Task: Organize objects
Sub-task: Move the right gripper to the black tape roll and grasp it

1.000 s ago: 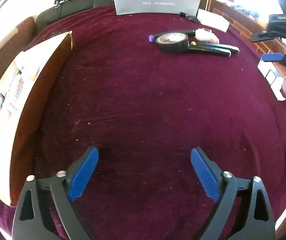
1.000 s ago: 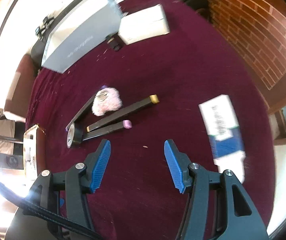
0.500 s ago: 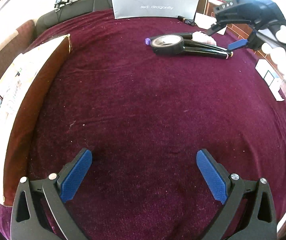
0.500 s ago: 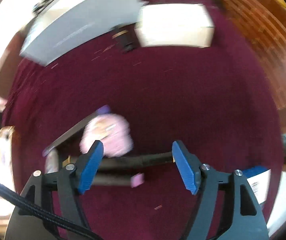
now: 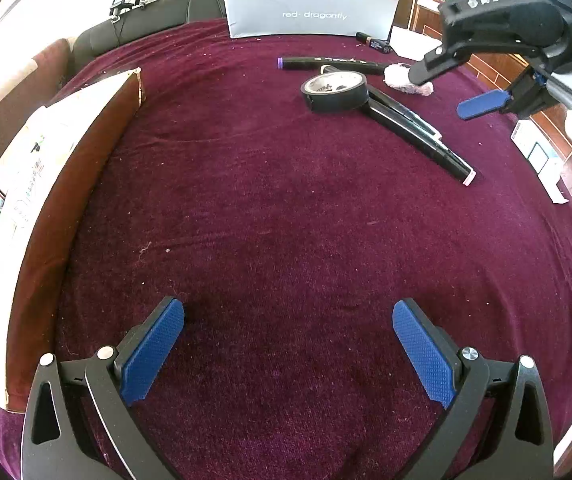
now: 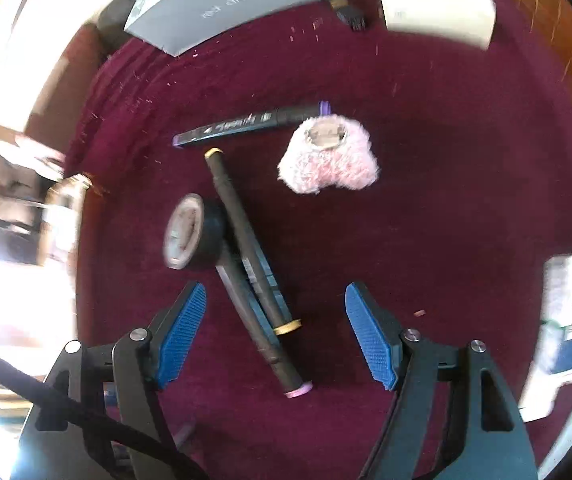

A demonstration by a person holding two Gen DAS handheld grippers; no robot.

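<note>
Closing in: the right gripper (image 6: 276, 332) has swung over from the side of the cloth to hang above the marker pile; a second ago it sat short of the pile with the white-and-blue box beside it.
Right jaws: they have just been opening and now stand fairly wide, empty, with the tail ends of two markers (image 6: 254, 280) showing between the pads but below them, not touched.
Left gripper (image 5: 287, 354): at its widest, empty, parked over bare cloth (image 5: 286, 208) near the camera; it has not moved.
What this means: in my judgement a pick of one marker from the pile is being lined up; nothing has been sorted yet.
Task things: the two crossed markers lie against the tape roll (image 6: 194, 236); a third marker (image 6: 254, 124) with purple caps lies further off, its end touching the pink fluffy piece (image 6: 329, 160).
In the way: the two markers overlap and lean on the roll, so closing on one may drag the other or nudge the roll.
Around: grey box (image 5: 309, 12) at the far edge, white box (image 6: 435, 4) beside it with a small dark item between them, an open carton (image 5: 82, 184) on the left, likely the bin.
Right edge: the white-and-blue box (image 6: 565, 312), well apart from the pile.
</note>
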